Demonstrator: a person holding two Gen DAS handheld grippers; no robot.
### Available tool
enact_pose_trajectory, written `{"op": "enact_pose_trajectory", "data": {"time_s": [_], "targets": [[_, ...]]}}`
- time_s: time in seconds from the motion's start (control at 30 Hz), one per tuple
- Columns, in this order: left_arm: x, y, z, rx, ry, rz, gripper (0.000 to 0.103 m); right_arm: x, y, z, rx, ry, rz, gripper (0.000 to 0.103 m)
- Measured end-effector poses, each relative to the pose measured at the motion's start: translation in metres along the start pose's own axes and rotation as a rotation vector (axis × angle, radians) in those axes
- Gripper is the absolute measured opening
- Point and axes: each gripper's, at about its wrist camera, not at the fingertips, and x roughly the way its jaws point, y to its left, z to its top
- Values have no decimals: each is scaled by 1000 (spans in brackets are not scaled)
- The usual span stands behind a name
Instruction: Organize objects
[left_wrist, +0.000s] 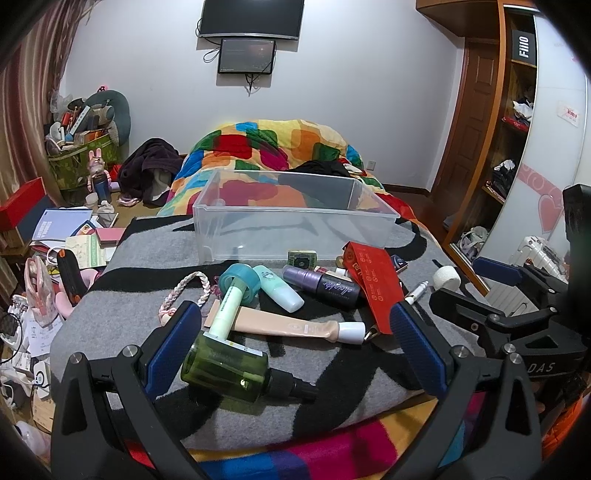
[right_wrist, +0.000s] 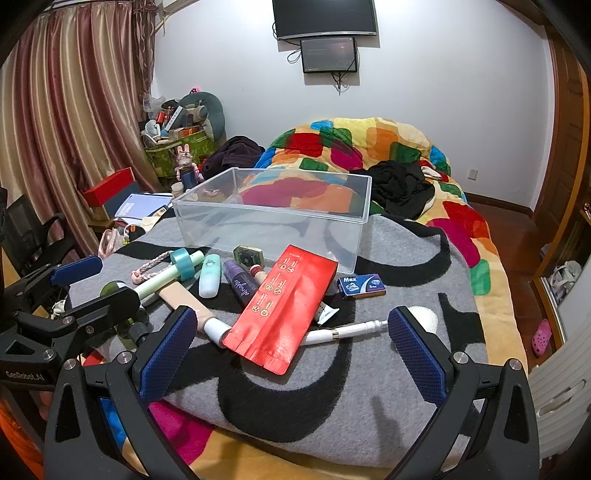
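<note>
Gleaming clear-plastic bin (left_wrist: 295, 218) (rectangular) on woolly blanket (left_wrist: 258, 413)

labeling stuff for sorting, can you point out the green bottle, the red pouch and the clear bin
green bottle (left_wrist: 225, 371): left wrist view, on its green body, between the open fingers.
red pouch (right_wrist: 282, 308): right wrist view, on the middle of its flat face.
clear bin (right_wrist: 273, 229): right wrist view, on its near front wall.
</note>
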Motion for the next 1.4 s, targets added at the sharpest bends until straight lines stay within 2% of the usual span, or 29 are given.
{"op": "enact_pose_trajectory", "data": {"time_s": [0.83, 1.03, 1.07, 1.17, 1.4], "targets": [[2, 6, -7, -24, 15, 5, 103, 0, -2, -1, 9, 5, 3, 103], [1, 18, -13, -53, 11, 41, 103, 0, -18, -5, 30, -3, -34, 103], [2, 20, -15, -57, 13, 47, 101, 0, -24, -6, 37, -5, -47, 103], [7, 31, -19, -75, 47, 69, 82, 2, -40, -10, 68, -4, -90, 102], [22, 55, -36, -165, 106, 74, 82, 12, -87, -15, 170, 8, -161, 100]]}}
